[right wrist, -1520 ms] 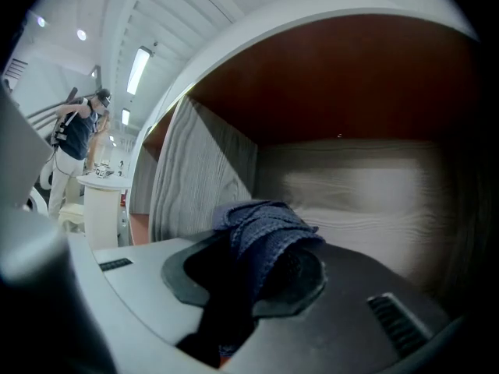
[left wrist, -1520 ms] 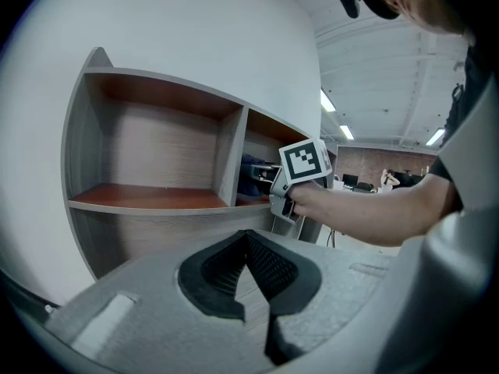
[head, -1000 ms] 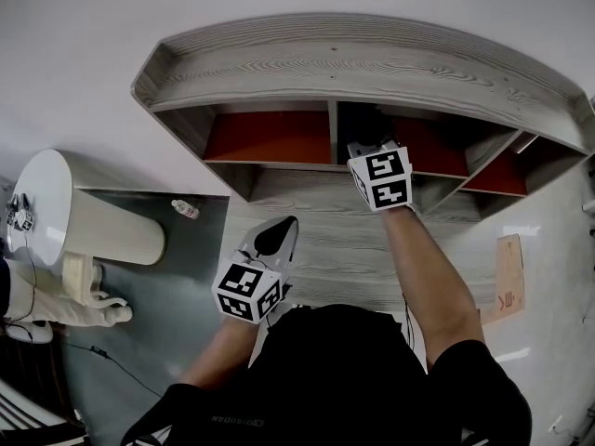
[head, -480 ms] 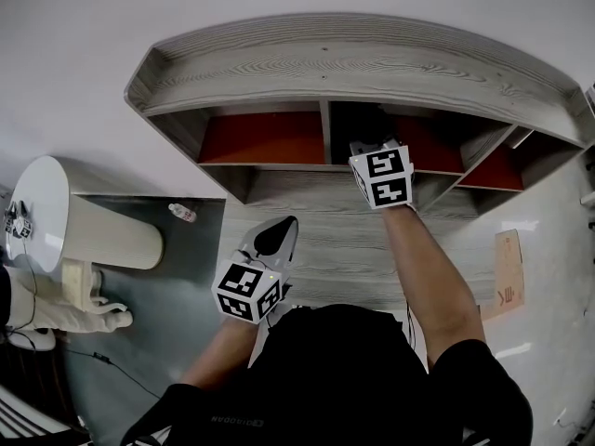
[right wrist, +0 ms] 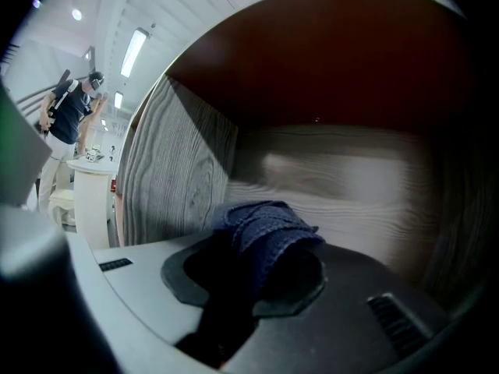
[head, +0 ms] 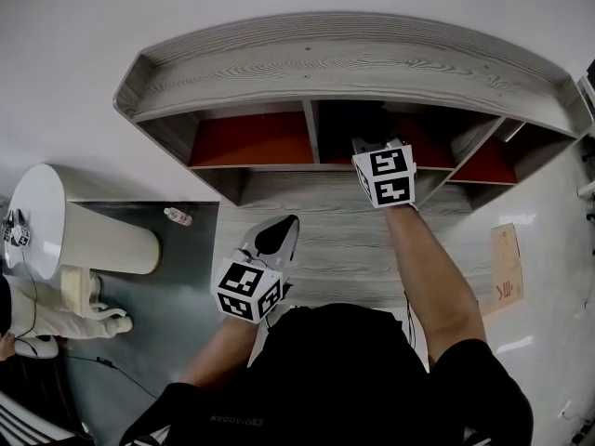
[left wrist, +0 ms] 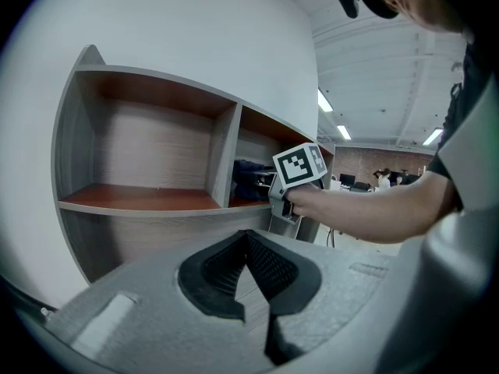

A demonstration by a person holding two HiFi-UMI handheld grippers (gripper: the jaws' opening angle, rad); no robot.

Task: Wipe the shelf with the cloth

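Because the wiping belongs inside the shelf [head: 353,63], the right gripper [right wrist: 261,267] reaches into its middle compartment, jaws clamped on the cloth [right wrist: 269,224], a soft dark-blue bundle bunched toward the shelf's back panel; whether it touches I cannot tell. The left gripper [left wrist: 248,248], jaws together on nothing, hangs in front of the shelf, apparently spare; the shelf is streaky grey wood grain with smooth reddish boards inside.

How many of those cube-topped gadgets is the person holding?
2. The left hand-held gripper hangs shut before the shelf; the right hand-held gripper reaches inside it, gripping a blue cloth.
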